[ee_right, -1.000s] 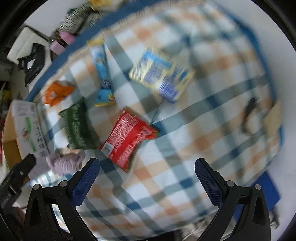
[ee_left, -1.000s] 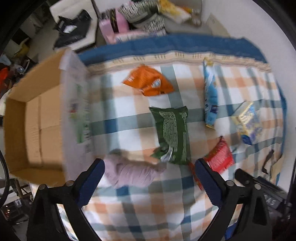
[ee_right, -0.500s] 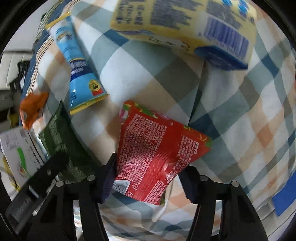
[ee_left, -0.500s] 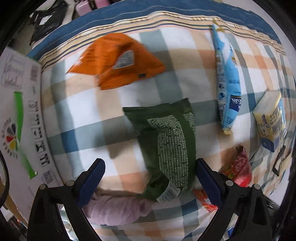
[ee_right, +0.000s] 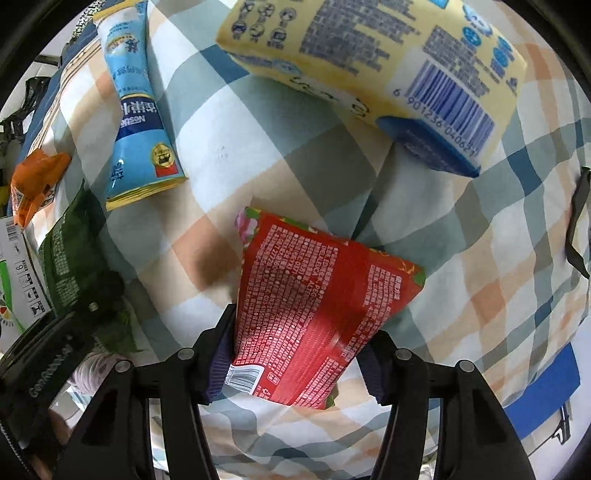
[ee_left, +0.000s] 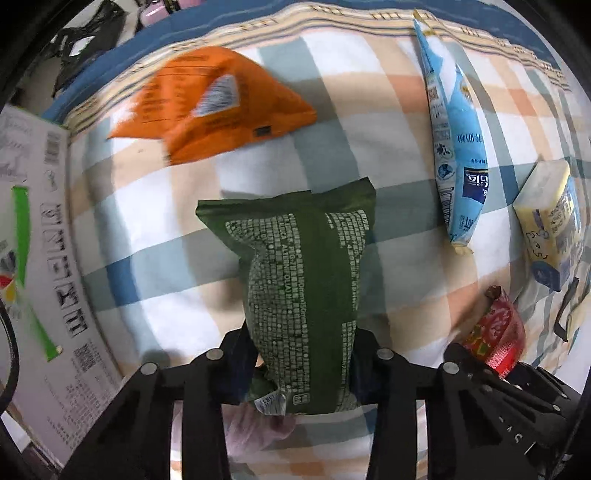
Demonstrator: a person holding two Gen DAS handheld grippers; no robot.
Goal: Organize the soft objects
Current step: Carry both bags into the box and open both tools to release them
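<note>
My left gripper (ee_left: 301, 365) is shut on the near end of a green snack bag (ee_left: 303, 280) that rests on the checked bedspread (ee_left: 155, 221). My right gripper (ee_right: 295, 360) is shut on the near end of a red snack bag (ee_right: 314, 295). The red bag also shows in the left wrist view (ee_left: 496, 339), and the green bag in the right wrist view (ee_right: 74, 258). An orange bag (ee_left: 207, 103), a light blue pouch (ee_left: 458, 147) and a yellow-blue pack (ee_left: 550, 225) lie farther out. A mauve cloth (ee_left: 258, 424) lies under my left gripper.
A cardboard box flap with printed labels (ee_left: 40, 258) stands along the left side of the bed. A black strap (ee_right: 576, 229) lies on the spread at the right. Dark bags and pink items (ee_left: 92, 29) sit beyond the bed's far edge.
Both grippers moved in close to the bed and closed: the left on the green bag, the right on the red bag. Both were open a second ago.
</note>
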